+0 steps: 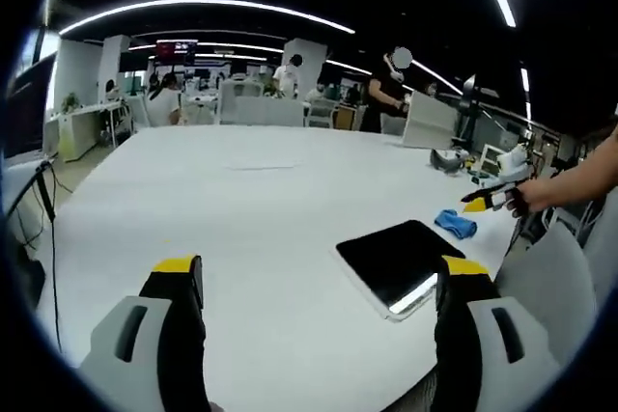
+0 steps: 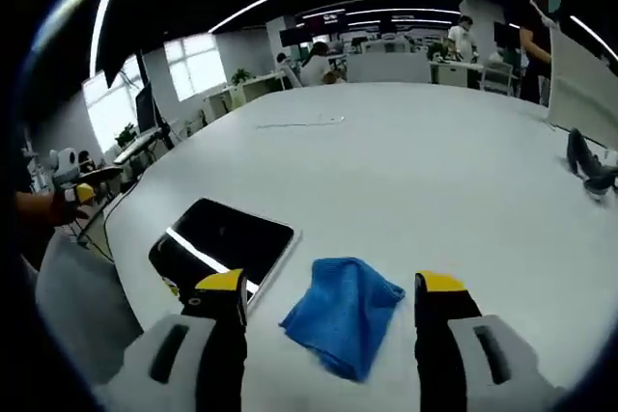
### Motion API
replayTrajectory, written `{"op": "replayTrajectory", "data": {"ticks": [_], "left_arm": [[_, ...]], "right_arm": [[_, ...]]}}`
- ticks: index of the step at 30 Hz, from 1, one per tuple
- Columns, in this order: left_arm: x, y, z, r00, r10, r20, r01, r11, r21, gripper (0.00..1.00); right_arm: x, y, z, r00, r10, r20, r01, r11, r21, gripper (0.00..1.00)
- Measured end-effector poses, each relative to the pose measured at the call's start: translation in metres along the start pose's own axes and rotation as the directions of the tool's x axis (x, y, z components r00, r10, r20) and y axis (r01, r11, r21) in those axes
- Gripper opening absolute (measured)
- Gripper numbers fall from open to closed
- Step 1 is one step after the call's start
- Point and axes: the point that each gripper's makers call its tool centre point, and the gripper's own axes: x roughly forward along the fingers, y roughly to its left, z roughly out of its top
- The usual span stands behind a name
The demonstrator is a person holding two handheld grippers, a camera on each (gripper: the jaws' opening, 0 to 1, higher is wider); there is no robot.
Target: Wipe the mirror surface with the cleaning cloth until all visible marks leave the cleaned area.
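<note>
blue cleaning cloth [image 2: 343, 314] lies on the white tabletop [image 2: 415, 171] just beside the mirror [image 2: 224, 241]. right hand-held gripper [image 2: 330, 298] is spread wide above it; left hand-held gripper [image 1: 319, 282] likewise wide. step: pickup; next, close on cloth.

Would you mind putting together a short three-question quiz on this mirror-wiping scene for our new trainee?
1. True or false: the blue cloth lies spread over the mirror.
2. Multiple choice: the right gripper is
A) shut on the cloth
B) open, with the cloth lying on the table between its jaws
C) pressing on the mirror
3. In the left gripper view, what lies flat on the white table ahead of the left gripper, near its right jaw?

Key:
1. False; the cloth lies on the table beside the mirror.
2. B
3. The dark mirror, with the cloth just beyond it.
</note>
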Motion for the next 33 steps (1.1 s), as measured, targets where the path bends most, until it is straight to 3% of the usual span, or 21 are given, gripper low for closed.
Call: {"op": "replayTrajectory", "data": {"ticks": [3, 6, 10, 12, 13, 15, 20, 33], "left_arm": [[-0.004, 0.007, -0.004, 1.000, 0.011, -0.026, -0.011, 1.000, 0.003, 0.99], [-0.012, 0.016, -0.012, 0.999, 0.019, -0.041, -0.020, 0.999, -0.047, 0.99], [-0.024, 0.025, -0.015, 0.998, 0.064, -0.008, -0.064, 0.998, -0.024, 0.99], [-0.027, 0.025, -0.017, 0.997, 0.075, -0.005, -0.075, 0.996, -0.040, 0.99], [-0.028, 0.026, -0.019, 0.996, 0.085, -0.008, -0.085, 0.996, -0.041, 0.99], [-0.027, 0.023, -0.020, 0.996, 0.085, -0.007, -0.085, 0.993, -0.084, 0.99], [-0.020, 0.013, -0.023, 0.998, 0.049, -0.032, -0.051, 0.996, -0.068, 0.99], [-0.019, 0.004, -0.027, 0.997, 0.048, -0.054, -0.051, 0.996, -0.067, 0.99]], "right_arm": [[-0.013, -0.004, -0.009, 0.997, -0.075, -0.020, 0.073, 0.990, -0.118, 0.99], [-0.026, 0.004, -0.013, 0.998, -0.065, 0.006, 0.066, 0.990, -0.126, 0.98], [-0.038, 0.006, -0.017, 0.998, -0.053, 0.027, 0.056, 0.994, -0.091, 0.98], [-0.046, 0.010, -0.008, 0.993, -0.023, 0.118, 0.018, 0.999, 0.039, 0.98], [-0.048, 0.004, -0.010, 0.992, -0.038, 0.119, 0.031, 0.997, 0.065, 0.98], [-0.052, -0.002, -0.018, 0.994, -0.057, 0.095, 0.053, 0.998, 0.036, 0.98], [-0.057, -0.005, -0.033, 0.994, -0.075, 0.076, 0.071, 0.996, 0.046, 0.98], [-0.051, 0.005, -0.042, 0.996, -0.058, 0.065, 0.055, 0.997, 0.046, 0.99]]}}
